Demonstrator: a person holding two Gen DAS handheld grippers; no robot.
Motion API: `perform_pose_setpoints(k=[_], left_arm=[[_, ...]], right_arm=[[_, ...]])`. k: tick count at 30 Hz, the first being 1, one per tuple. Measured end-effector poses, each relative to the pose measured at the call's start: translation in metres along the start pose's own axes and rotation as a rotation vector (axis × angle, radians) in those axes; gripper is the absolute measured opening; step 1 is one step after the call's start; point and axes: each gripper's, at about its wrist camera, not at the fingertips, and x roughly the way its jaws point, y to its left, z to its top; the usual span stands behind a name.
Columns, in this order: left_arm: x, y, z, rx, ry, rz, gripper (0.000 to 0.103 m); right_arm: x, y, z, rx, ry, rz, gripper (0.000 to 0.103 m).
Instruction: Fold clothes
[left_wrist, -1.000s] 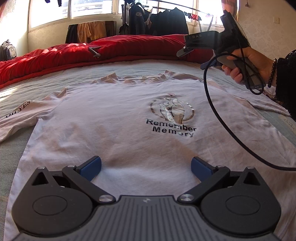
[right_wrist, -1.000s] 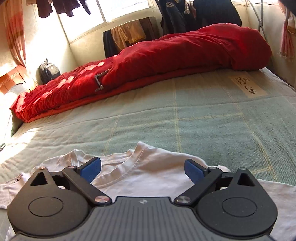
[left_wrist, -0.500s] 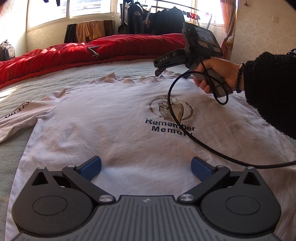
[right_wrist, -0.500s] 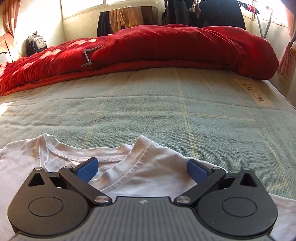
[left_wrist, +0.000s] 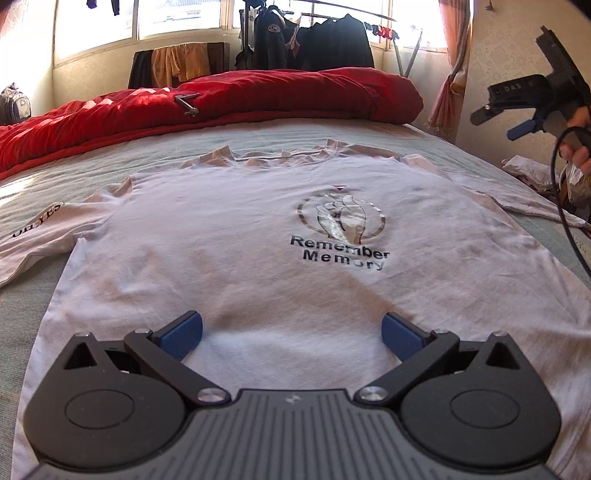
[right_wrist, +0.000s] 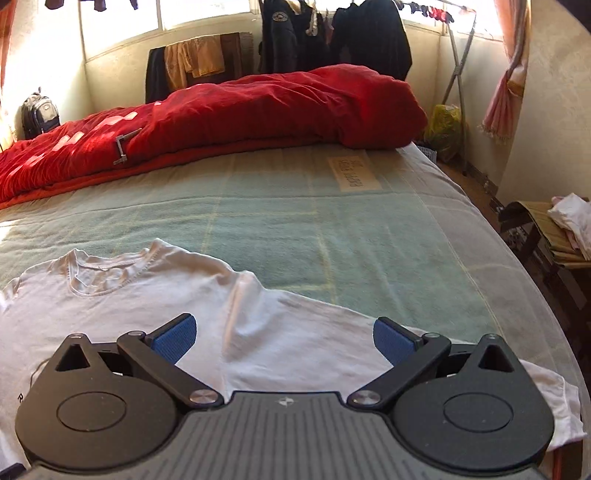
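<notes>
The limp, light T-shirt (left_wrist: 236, 266) lies flat ahead of both released tongs, left (left_wrist: 291, 334) and right (right_wrist: 282, 334); best pinched at its sleeve seam.

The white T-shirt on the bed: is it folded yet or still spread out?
Spread out. The T-shirt lies flat on the bed, print facing up, both sleeves out to the sides, no fold showing.

Your right gripper (right_wrist: 282, 338) over the shirt's shoulder.
Its blue fingers stand wide apart above the white T-shirt (right_wrist: 155, 299), spread on the green bedsheet (right_wrist: 332, 229).
</notes>
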Motion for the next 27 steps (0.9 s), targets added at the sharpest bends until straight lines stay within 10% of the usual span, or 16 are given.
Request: perform_pose_setpoints(k=[11, 27], left_arm=[[0.002, 0.0, 0.001, 0.002, 0.002, 0.002, 0.102], [0.0, -0.003, 0.004, 0.001, -0.001, 0.005, 0.102]], right_arm=[[0.015, -0.123, -0.057, 0.285, 0.075, -0.083, 0.103], [0.093, -0.171, -0.045, 0.24, 0.05, -0.217, 0.103]])
